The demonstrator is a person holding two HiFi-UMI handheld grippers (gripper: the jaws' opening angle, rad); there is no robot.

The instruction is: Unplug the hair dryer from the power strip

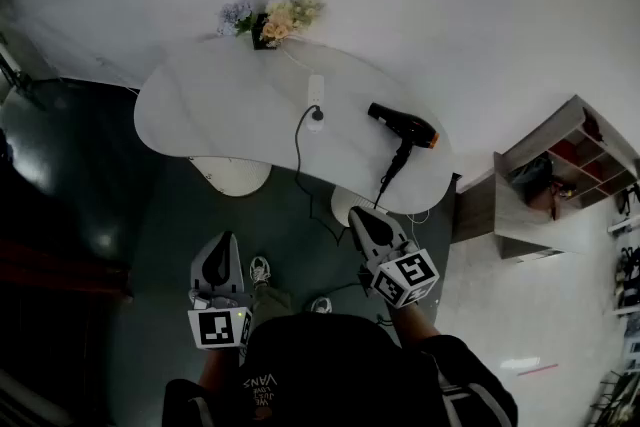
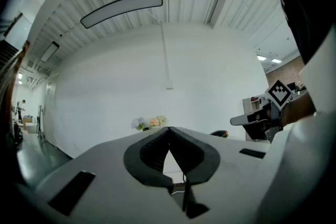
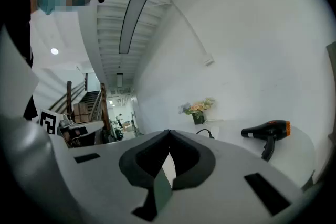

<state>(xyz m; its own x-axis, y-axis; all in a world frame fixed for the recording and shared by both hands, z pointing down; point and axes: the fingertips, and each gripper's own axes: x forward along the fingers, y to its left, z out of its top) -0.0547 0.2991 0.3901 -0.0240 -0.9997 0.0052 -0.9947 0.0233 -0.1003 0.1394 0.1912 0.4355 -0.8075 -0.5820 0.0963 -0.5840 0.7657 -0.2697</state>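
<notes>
A black hair dryer with an orange end lies on the right part of the white table; in the right gripper view the hair dryer shows at the right. Its black cord hangs off the table's front edge and loops up to a plug in the white power strip. My left gripper is held well short of the table, jaws shut and empty. My right gripper hangs just before the table's front edge, below the dryer, its jaws shut with nothing between them.
A vase of flowers stands at the table's back edge by the white wall. Two white stools sit under the table. A wooden shelf unit stands at the right. The floor is dark and glossy.
</notes>
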